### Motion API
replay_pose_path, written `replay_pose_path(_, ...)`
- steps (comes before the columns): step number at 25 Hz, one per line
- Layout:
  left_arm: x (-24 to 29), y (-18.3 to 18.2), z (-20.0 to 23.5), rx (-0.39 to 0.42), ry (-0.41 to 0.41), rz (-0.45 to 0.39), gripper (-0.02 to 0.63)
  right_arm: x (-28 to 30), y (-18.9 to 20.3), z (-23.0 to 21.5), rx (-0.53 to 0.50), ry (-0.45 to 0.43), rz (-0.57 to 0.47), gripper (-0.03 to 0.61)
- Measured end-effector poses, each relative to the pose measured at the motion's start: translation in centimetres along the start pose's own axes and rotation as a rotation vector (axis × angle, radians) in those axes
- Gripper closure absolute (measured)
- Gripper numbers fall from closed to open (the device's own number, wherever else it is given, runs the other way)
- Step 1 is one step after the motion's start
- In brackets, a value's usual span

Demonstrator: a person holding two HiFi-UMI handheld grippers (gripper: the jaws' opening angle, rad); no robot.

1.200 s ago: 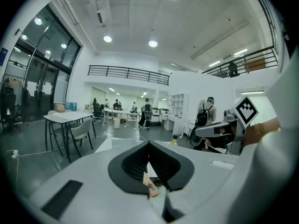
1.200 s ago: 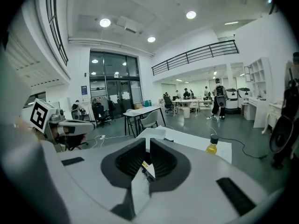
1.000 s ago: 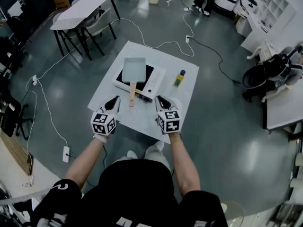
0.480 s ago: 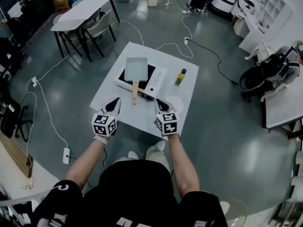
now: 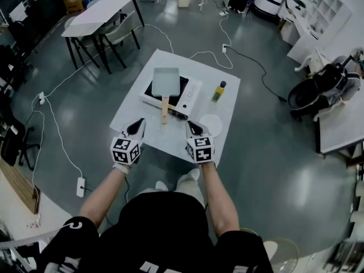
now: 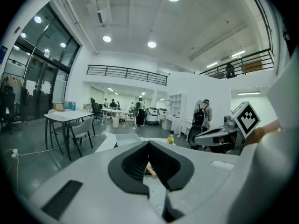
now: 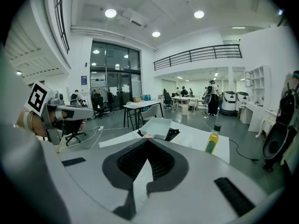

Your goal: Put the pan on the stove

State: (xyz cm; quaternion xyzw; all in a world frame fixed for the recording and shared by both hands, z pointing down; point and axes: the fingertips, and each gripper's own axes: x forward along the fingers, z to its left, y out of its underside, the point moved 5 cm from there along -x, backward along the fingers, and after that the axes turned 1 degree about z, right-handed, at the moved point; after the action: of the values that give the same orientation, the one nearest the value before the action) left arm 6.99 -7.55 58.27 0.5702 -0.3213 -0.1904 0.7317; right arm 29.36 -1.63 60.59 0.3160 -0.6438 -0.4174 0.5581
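1. I see the pan [image 5: 165, 81]: shallow, rectangular and pale grey, with a straight wooden handle [image 5: 164, 108].
2. It sits flat on the black cooking surface of the stove [image 5: 190, 92], with its handle pointing toward me, past the stove's front edge.
3. The stove is a low white unit with a control strip on its right side, lying on a white table [image 5: 132, 110].
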Motion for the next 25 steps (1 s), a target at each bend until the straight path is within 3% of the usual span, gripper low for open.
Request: replay_pose_path(25, -0.5, 1.1, 1.6, -0.018, 0.011, 0.026, 0.615, 1.4, 0.7, 1.4, 0.001, 0.004, 0.015, 0.583)
